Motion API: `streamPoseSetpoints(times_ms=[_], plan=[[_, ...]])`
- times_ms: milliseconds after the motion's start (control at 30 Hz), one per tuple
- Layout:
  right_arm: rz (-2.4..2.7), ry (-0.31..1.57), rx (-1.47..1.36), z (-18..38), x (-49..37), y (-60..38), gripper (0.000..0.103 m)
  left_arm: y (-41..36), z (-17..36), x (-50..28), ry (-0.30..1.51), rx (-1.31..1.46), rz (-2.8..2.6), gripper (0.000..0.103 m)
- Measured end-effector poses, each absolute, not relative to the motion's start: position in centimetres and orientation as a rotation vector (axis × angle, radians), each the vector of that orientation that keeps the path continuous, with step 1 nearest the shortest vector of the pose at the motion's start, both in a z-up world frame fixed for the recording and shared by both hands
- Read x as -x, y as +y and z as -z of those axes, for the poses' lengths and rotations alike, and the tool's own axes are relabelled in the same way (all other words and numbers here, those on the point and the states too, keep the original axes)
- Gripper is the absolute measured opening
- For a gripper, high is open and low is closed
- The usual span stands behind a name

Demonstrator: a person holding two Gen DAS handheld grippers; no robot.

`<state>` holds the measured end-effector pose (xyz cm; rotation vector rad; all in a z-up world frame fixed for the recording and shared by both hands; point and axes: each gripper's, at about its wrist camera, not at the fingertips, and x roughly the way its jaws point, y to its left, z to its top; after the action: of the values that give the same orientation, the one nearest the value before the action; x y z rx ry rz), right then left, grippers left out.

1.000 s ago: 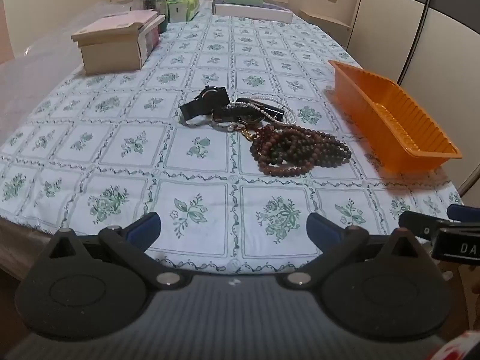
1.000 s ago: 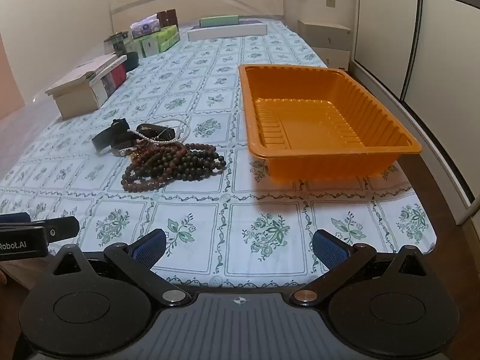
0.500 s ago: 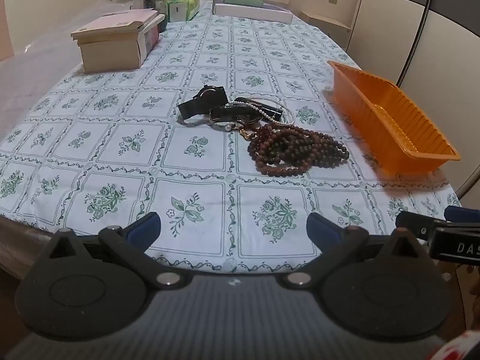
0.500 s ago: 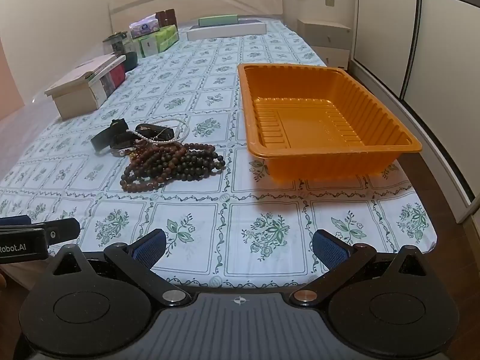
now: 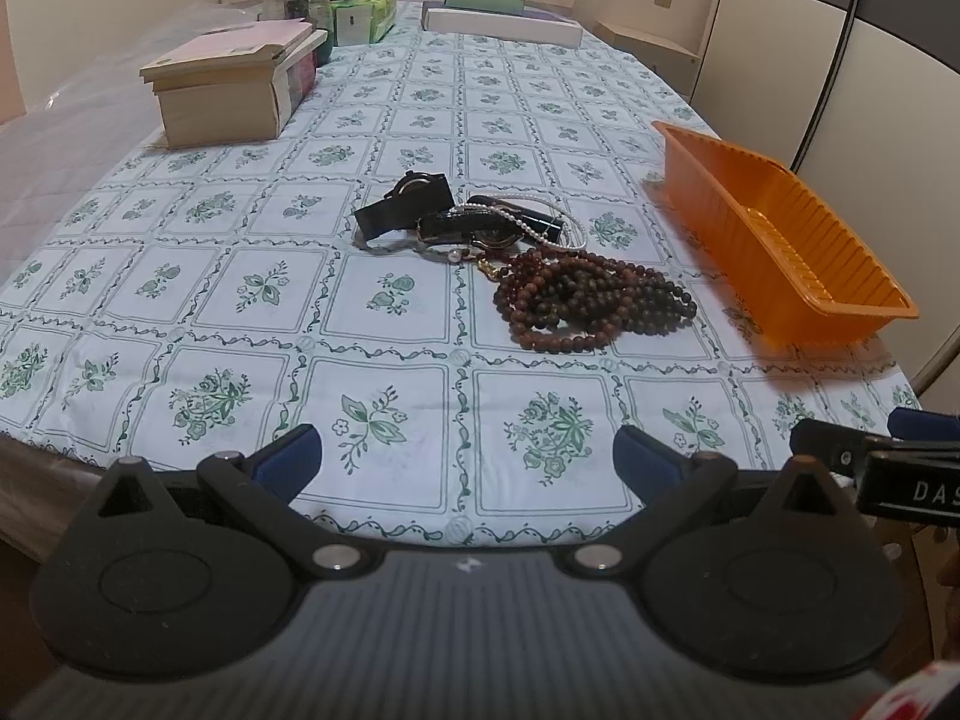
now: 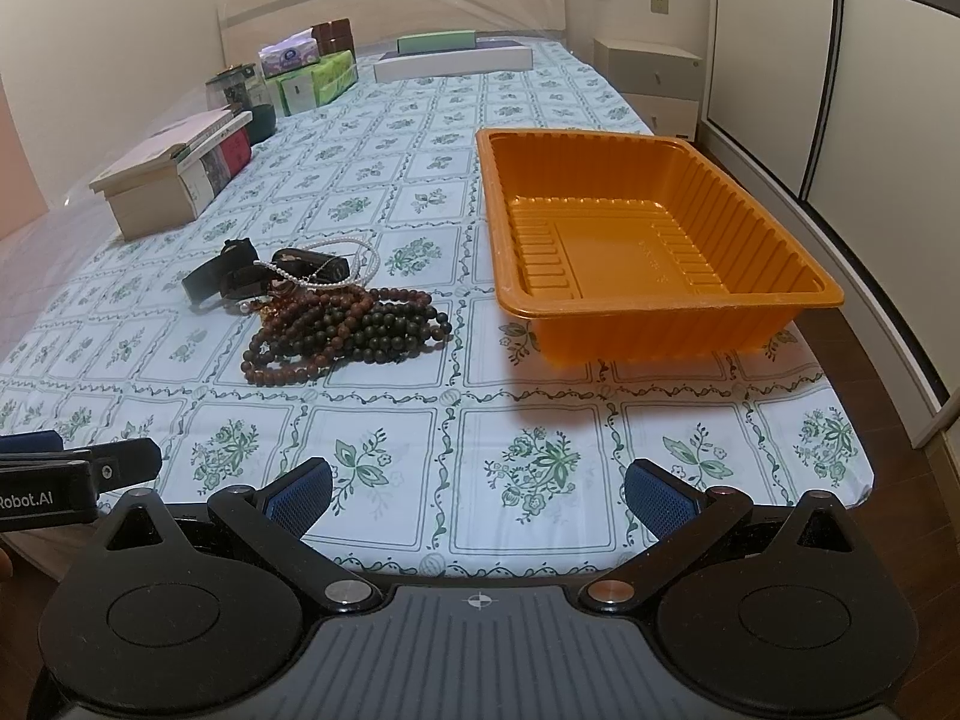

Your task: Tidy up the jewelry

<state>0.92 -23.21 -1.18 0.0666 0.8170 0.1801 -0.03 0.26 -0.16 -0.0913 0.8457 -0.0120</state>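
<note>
A pile of jewelry lies mid-table: brown bead strands (image 5: 591, 300) (image 6: 342, 330), black watches (image 5: 414, 204) (image 6: 219, 276) and a white pearl necklace (image 5: 534, 222) (image 6: 324, 267). An empty orange tray (image 5: 780, 246) (image 6: 648, 240) stands to the right of the pile. My left gripper (image 5: 465, 459) is open and empty at the table's near edge, well short of the pile. My right gripper (image 6: 477, 489) is open and empty at the near edge, in front of the tray.
The table (image 5: 240, 300) has a green floral cloth. A beige box with books (image 5: 234, 84) (image 6: 174, 174) stands at the far left. Tissue packs, a jar and flat boxes (image 6: 456, 57) line the far end. Wardrobe doors (image 6: 840, 120) stand to the right.
Both grippers have crept slightly forward over the table's near edge. Nothing on the table has moved.
</note>
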Motion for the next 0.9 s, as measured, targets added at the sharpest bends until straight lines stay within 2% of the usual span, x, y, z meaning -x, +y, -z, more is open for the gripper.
streamPoseSetpoints(times_ms=[900], plan=[[-0.177,0.815,-0.070,1.11,-1.03,-23.28,0.103,0.27,0.19,0.05,0.846,0.092,0.013,0.102]])
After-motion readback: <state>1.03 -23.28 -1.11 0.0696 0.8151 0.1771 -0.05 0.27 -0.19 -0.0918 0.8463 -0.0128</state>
